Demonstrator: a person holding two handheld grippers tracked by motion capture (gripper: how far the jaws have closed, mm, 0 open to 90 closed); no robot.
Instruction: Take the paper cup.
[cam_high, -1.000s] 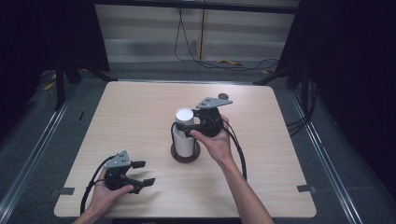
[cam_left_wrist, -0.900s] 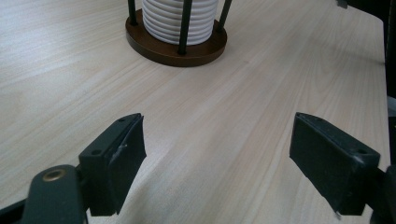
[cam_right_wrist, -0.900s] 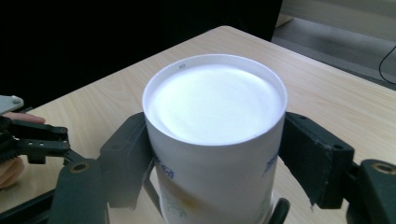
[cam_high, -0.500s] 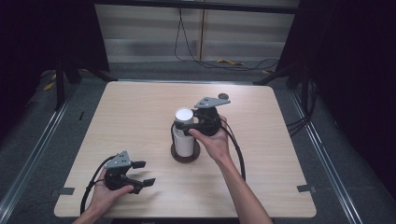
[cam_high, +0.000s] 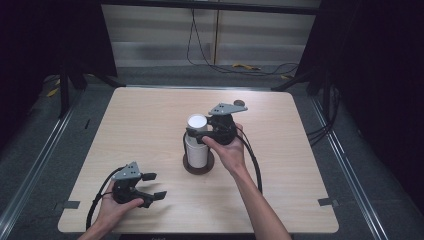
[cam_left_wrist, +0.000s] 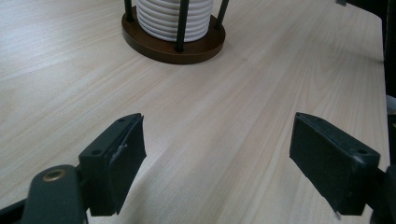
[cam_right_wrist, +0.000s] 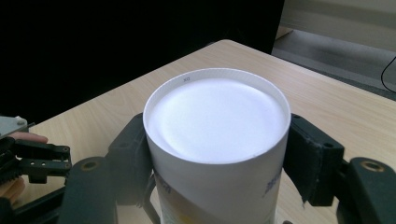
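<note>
While the cup stack stands upright in its round brown holder, the right gripper has just been closing and seems to squeeze the top cup; the left gripper, jaws wide and empty, rests well away from that holder

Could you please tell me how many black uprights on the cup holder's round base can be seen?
3 in the left gripper view: left, front centre, right, all around the cup stack. More may stand hidden behind it.
</note>
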